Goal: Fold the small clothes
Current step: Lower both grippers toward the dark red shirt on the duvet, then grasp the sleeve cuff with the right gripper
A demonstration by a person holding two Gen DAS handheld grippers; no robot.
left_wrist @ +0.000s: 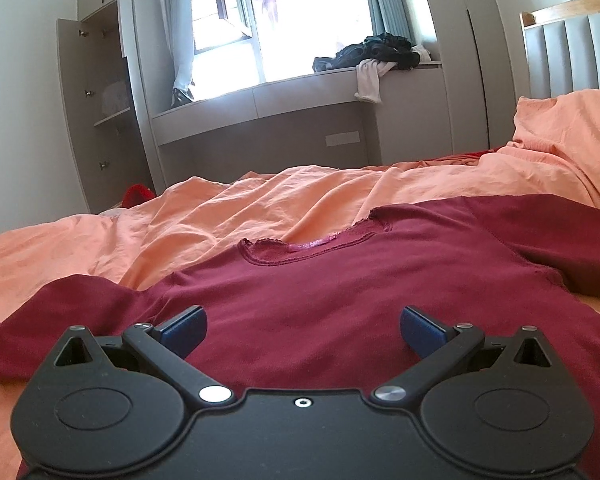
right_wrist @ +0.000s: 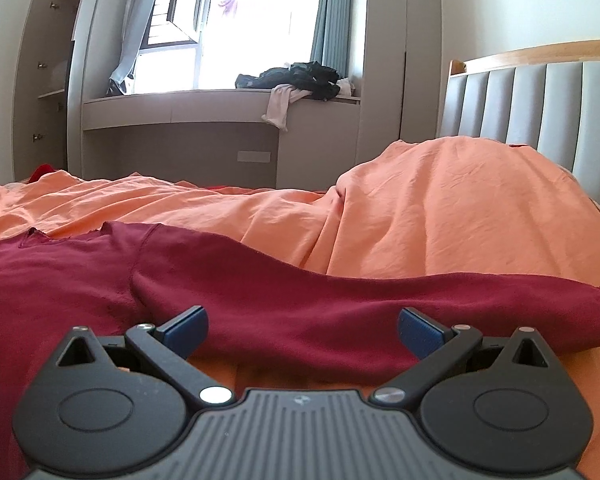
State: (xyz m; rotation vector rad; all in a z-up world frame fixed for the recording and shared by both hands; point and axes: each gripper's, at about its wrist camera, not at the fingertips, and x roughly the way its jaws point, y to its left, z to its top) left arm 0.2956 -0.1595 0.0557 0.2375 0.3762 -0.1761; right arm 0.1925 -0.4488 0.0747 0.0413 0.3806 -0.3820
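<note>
A dark red long-sleeved shirt [left_wrist: 320, 292] lies spread flat on the orange bed cover [left_wrist: 260, 204], neckline [left_wrist: 312, 246] pointing away from me. My left gripper [left_wrist: 302, 330] hovers low over the shirt's body, open, nothing between its blue pads. In the right wrist view the shirt's right sleeve [right_wrist: 340, 304] stretches out to the right across the cover. My right gripper [right_wrist: 302, 330] stands open just in front of that sleeve, its pads apart and free of cloth.
A rumpled orange cover [right_wrist: 440, 208] rises into a hump toward the padded headboard [right_wrist: 540, 108]. Beyond the bed stand a window ledge with a pile of dark clothes [left_wrist: 380, 54] and an open wardrobe [left_wrist: 96, 100]. Something red [left_wrist: 138, 196] lies at the bed's far left edge.
</note>
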